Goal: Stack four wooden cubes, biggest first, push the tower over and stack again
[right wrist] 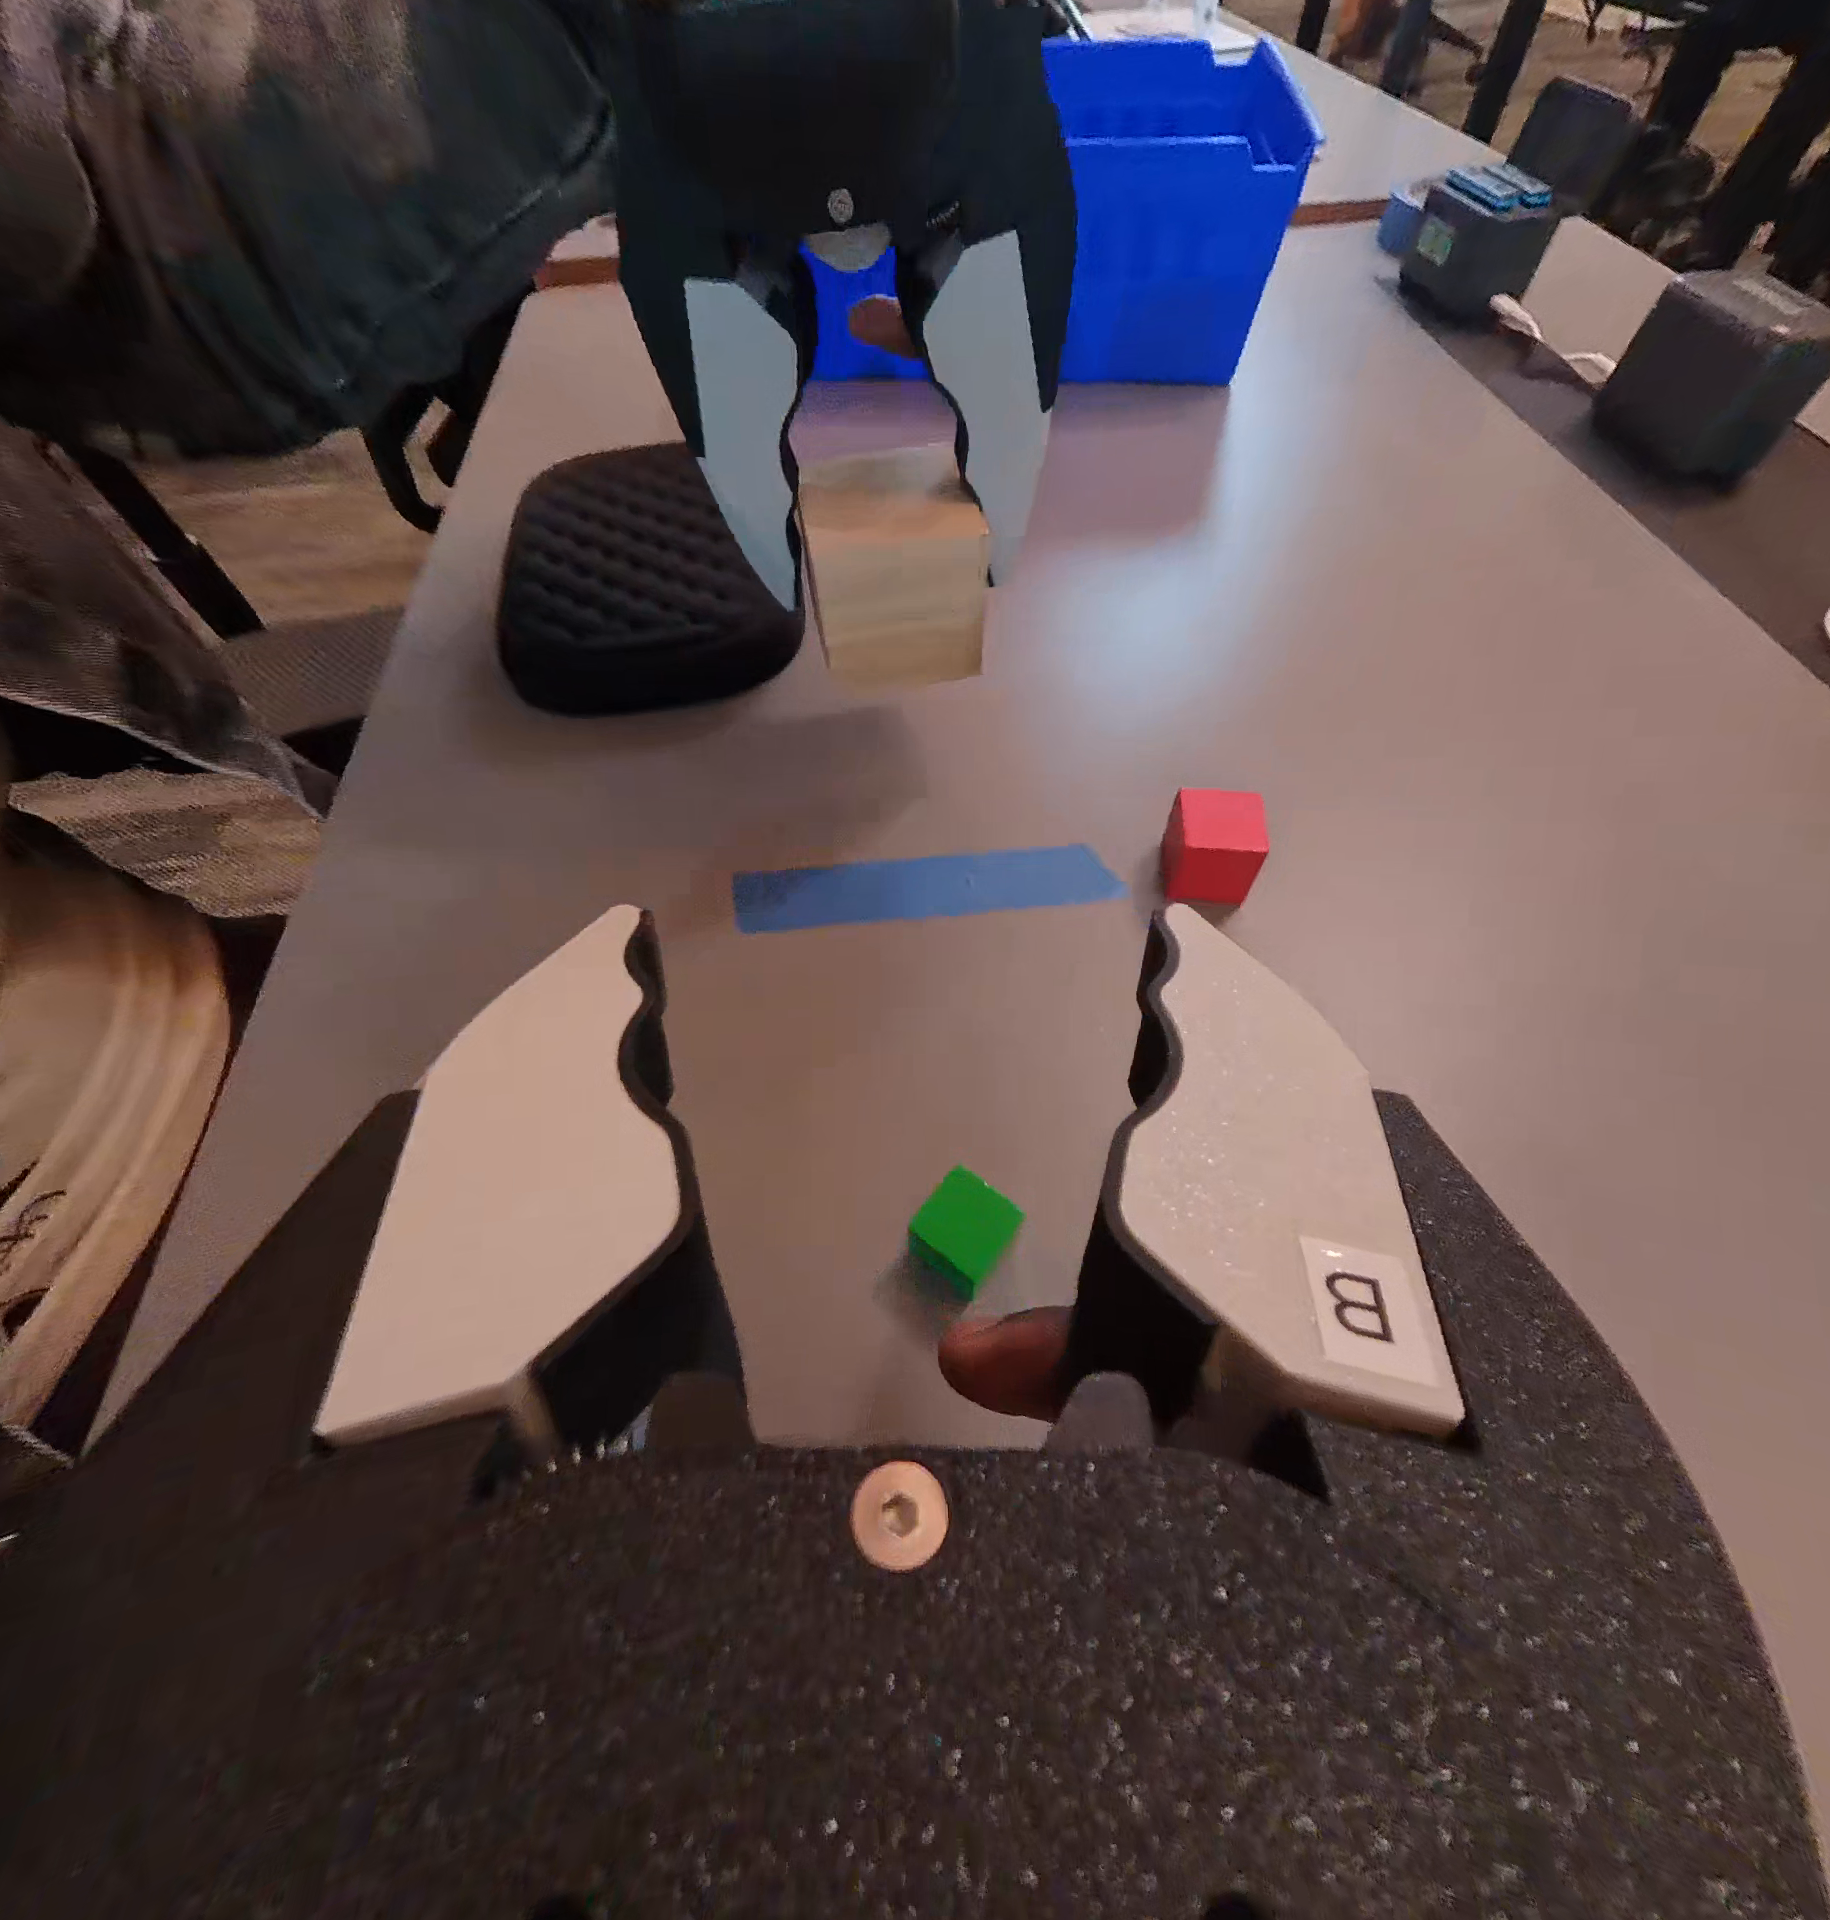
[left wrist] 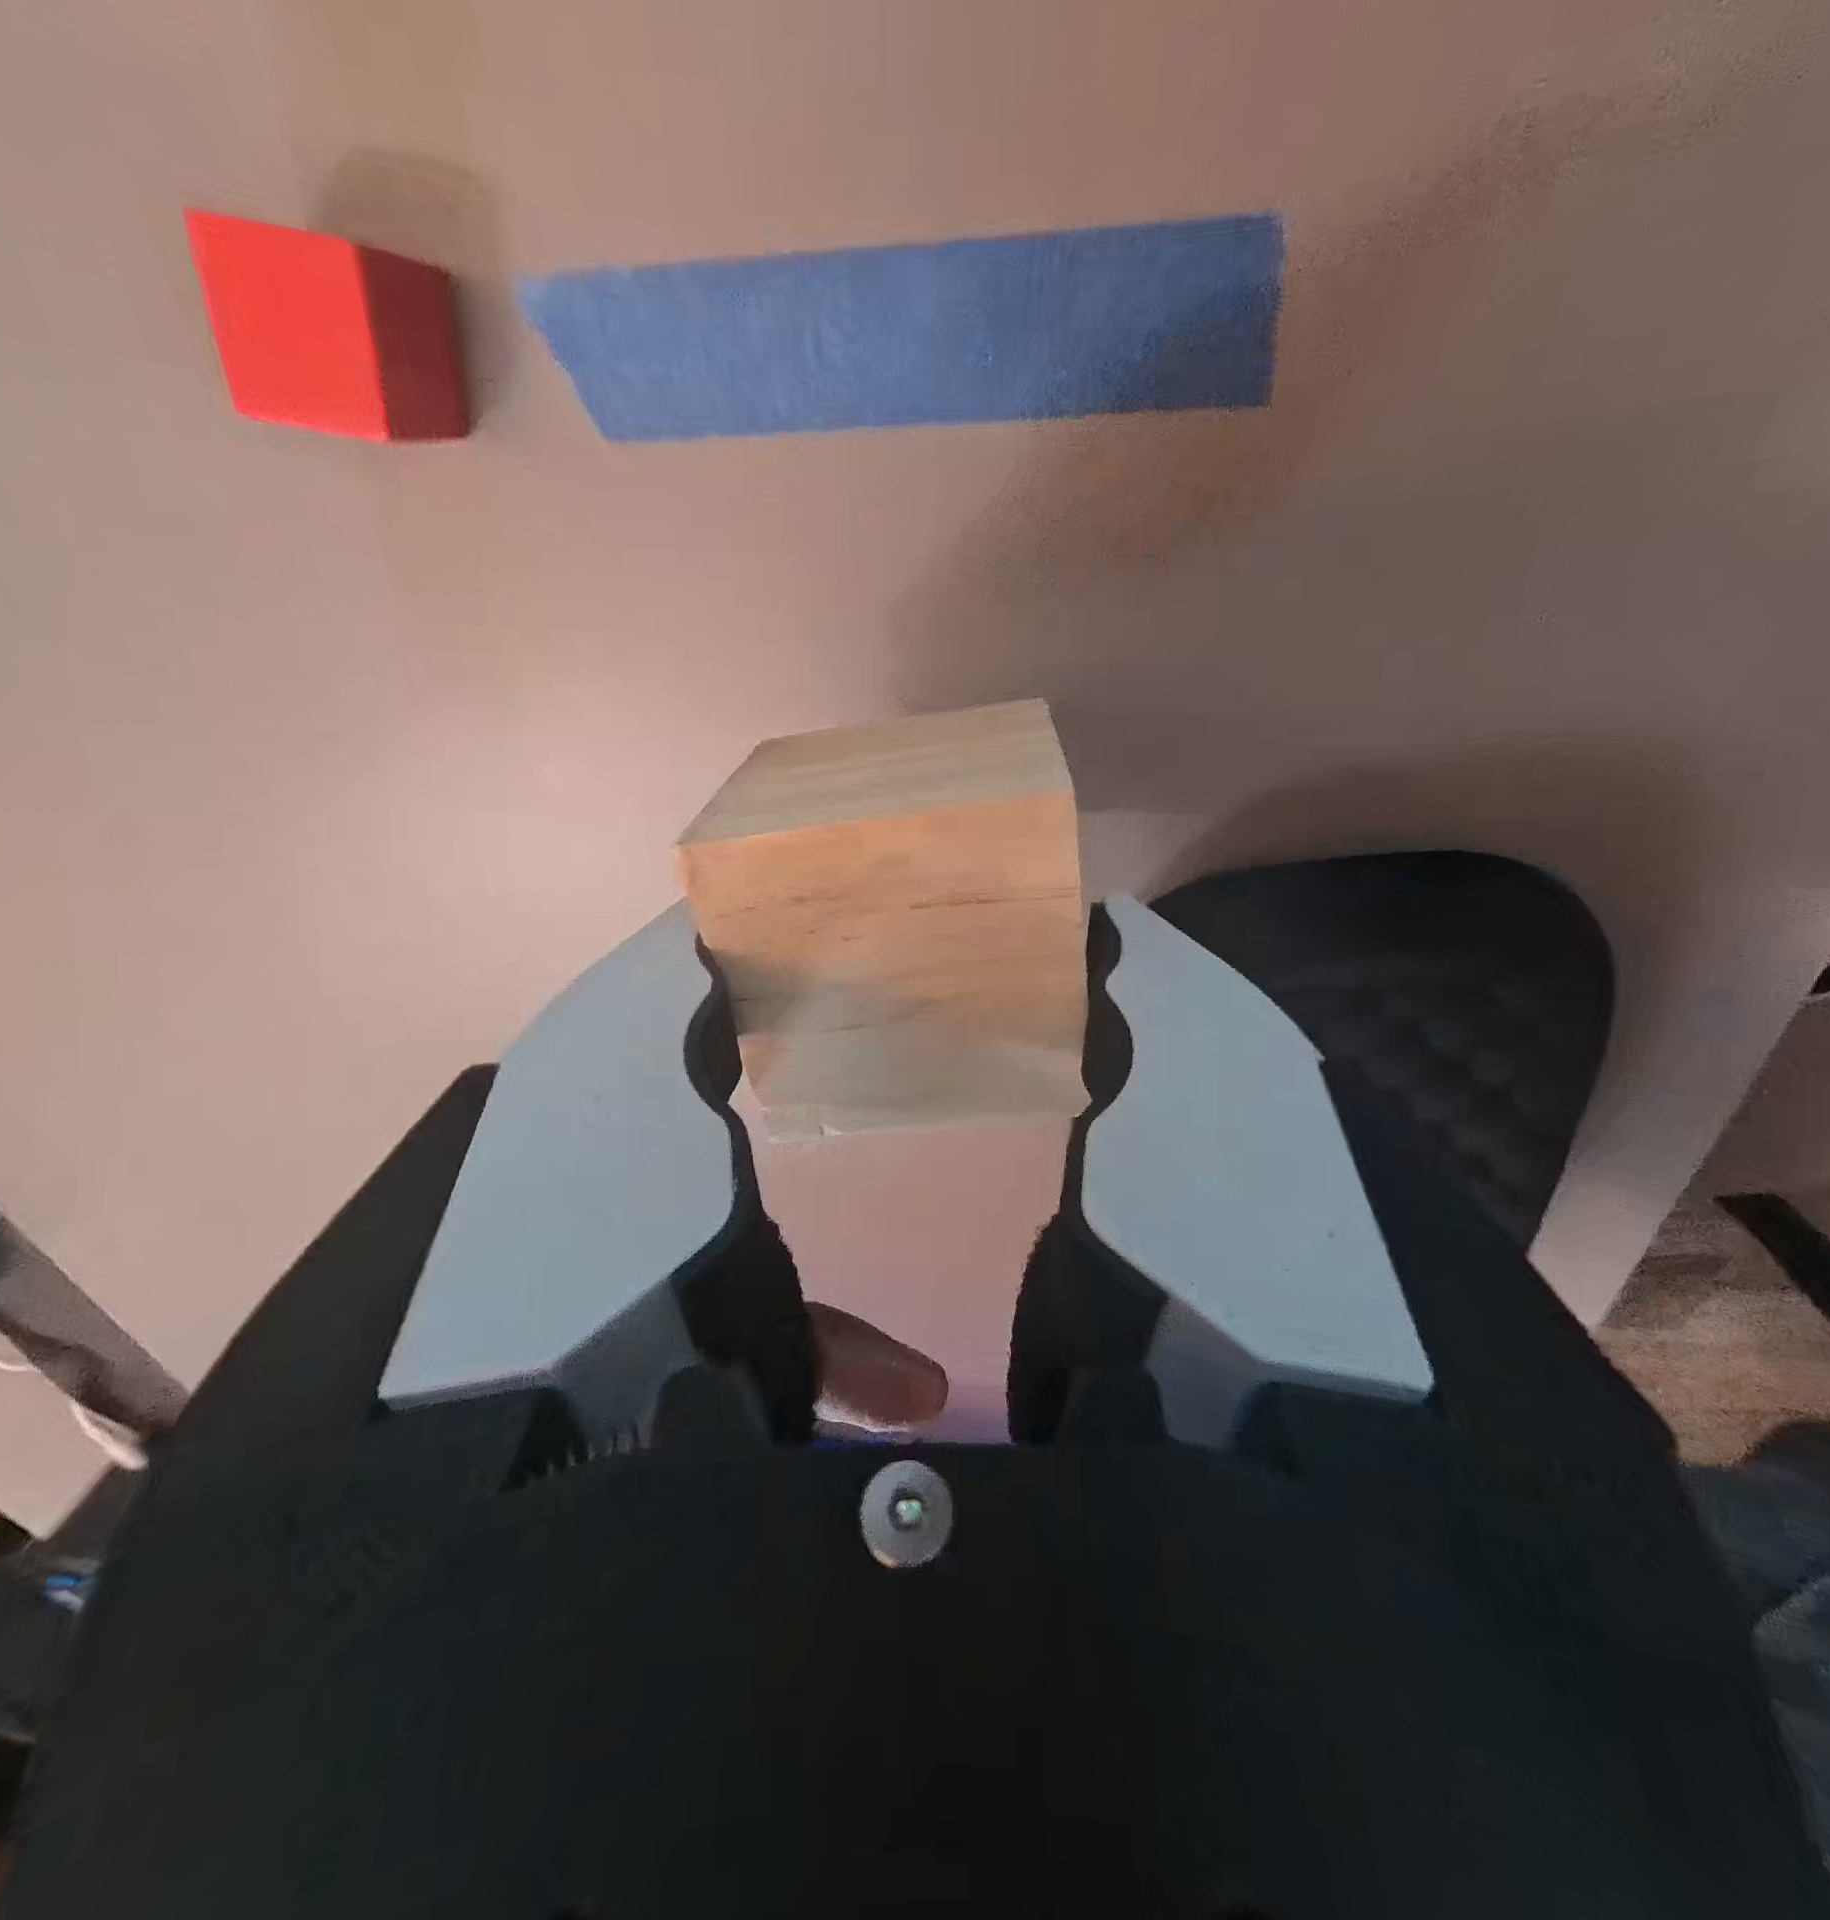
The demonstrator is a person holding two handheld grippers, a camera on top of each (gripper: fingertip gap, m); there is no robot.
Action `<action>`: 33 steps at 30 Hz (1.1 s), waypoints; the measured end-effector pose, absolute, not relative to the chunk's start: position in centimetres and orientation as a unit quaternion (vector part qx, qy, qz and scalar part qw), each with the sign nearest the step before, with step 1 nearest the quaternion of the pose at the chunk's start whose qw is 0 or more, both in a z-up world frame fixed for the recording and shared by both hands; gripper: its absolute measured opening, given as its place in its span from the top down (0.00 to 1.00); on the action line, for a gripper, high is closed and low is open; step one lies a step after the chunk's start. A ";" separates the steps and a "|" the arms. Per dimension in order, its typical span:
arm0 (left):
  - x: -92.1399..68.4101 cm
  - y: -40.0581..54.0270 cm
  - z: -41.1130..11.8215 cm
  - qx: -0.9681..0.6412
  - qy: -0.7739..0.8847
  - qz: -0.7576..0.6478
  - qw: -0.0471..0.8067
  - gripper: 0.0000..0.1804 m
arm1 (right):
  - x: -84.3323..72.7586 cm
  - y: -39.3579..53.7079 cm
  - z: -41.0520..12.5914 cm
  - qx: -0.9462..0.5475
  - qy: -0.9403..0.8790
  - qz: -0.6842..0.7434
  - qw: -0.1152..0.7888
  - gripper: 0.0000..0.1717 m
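Nearest in the right wrist view, the right gripper (right wrist: 895,940) hangs released over the grey surface (right wrist: 1410,1039), a green cube (right wrist: 965,1229) lying loose between its fingers. Beyond, blue tape (right wrist: 926,886) likely marks the stacking spot; a red cube (right wrist: 1214,844) sits at its 3 o'clock end. Farther off, the left gripper (left wrist: 895,925) grasps the large bare wooden cube (left wrist: 890,914), lifted clear. A black cushion (right wrist: 630,582) and blue bin (right wrist: 1171,208) stand behind, not obstructing.
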State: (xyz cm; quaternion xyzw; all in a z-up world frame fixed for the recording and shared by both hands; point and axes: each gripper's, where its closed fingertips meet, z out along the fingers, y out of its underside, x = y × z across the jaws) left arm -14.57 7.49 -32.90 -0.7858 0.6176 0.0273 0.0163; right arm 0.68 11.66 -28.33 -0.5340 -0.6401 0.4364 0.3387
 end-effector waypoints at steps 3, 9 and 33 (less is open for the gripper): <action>-14.1 7.7 -33.7 -0.763 0.646 0.033 0.011 0.64 | 1.0 12.3 -28.6 -0.545 -0.636 0.428 0.339 0.49; -13.8 7.8 -34.6 -0.763 0.646 0.024 0.016 0.64 | 1.3 12.9 -28.4 -0.552 -0.627 0.426 0.348 0.51; -13.8 7.9 -34.7 -0.771 0.632 -0.013 0.068 0.61 | 1.4 13.5 -29.4 -0.562 -0.637 0.396 0.349 0.50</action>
